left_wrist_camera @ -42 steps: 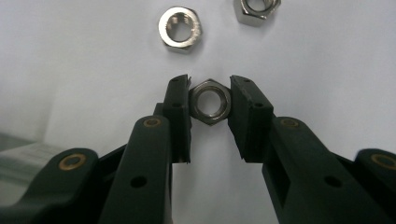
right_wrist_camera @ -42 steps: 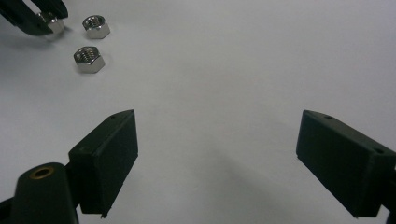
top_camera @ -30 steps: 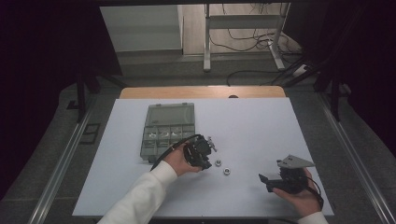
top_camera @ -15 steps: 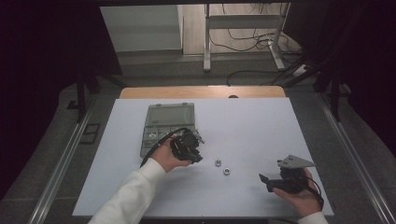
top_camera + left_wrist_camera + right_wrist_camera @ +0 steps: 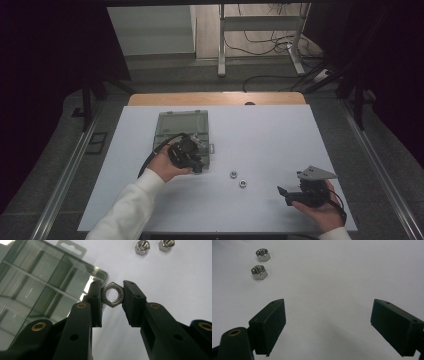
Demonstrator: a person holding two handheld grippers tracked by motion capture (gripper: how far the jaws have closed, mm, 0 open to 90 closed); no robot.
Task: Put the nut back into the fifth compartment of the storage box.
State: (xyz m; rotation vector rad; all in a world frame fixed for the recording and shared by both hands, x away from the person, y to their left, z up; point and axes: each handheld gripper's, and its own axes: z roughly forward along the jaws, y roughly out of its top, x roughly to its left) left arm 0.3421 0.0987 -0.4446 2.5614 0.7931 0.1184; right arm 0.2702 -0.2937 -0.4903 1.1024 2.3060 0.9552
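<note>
**3 nuts, 1 in my left jaws**

I count 3 hex nuts and 1 clear compartment box (image 5: 181, 131). My left gripper (image 5: 112, 293) clamps 1 held nut (image 5: 113, 294) by its flats, above the white table (image 5: 270, 140) at the box's near corner. The other 2 loose nuts (image 5: 237, 179) lie just beside each other mid-table, between my hands. My right gripper (image 5: 327, 327) hangs with its jaws spread wide and nothing between them, low over bare table near the right edge. The left gripper view shows the pinched nut and the box's dividers, which the high view leaves too small to see. I can read no writing anywhere.
</note>
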